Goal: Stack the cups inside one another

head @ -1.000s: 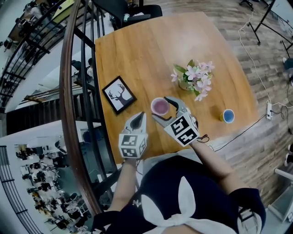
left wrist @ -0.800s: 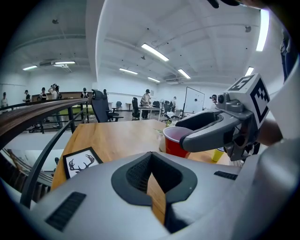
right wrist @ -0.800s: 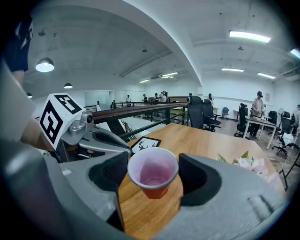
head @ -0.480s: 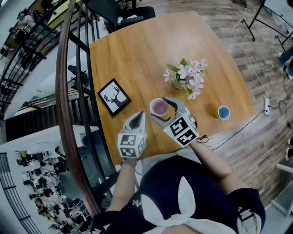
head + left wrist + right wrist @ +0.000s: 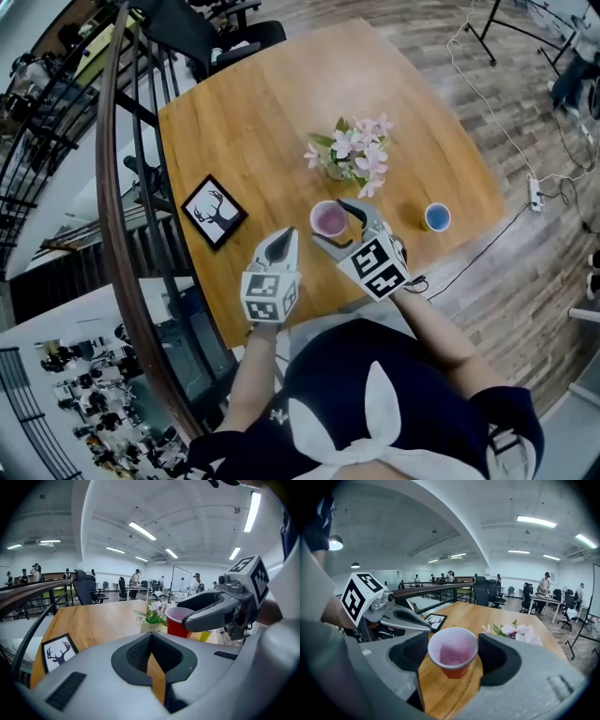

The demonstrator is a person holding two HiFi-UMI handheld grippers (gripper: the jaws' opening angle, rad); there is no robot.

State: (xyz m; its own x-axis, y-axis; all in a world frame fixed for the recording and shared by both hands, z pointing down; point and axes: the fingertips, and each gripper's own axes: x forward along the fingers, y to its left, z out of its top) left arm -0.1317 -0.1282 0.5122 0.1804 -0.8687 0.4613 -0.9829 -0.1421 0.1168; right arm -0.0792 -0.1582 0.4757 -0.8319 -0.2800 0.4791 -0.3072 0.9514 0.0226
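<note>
A red cup (image 5: 328, 220) with a pale pink inside hangs just above the wooden table (image 5: 253, 112), and my right gripper (image 5: 339, 225) is shut on it, one jaw on each side of its rim. In the right gripper view the red cup (image 5: 452, 654) fills the gap of my right gripper (image 5: 453, 663). A second cup (image 5: 436, 217), yellow outside and blue inside, stands to the right near the table's edge. My left gripper (image 5: 280, 246) is shut and empty, just left of the red cup. The left gripper (image 5: 153, 663) view shows the red cup (image 5: 179, 626).
A small vase of pink flowers (image 5: 349, 153) stands just behind the red cup. A framed deer picture (image 5: 214, 212) lies at the table's left. A dark railing (image 5: 122, 187) runs along the left edge. A cable (image 5: 487, 248) crosses the floor on the right.
My right gripper has carried the red cup to the right over the table, past the flowers and closer to the yellow cup. The left gripper stayed beside it, shut.
</note>
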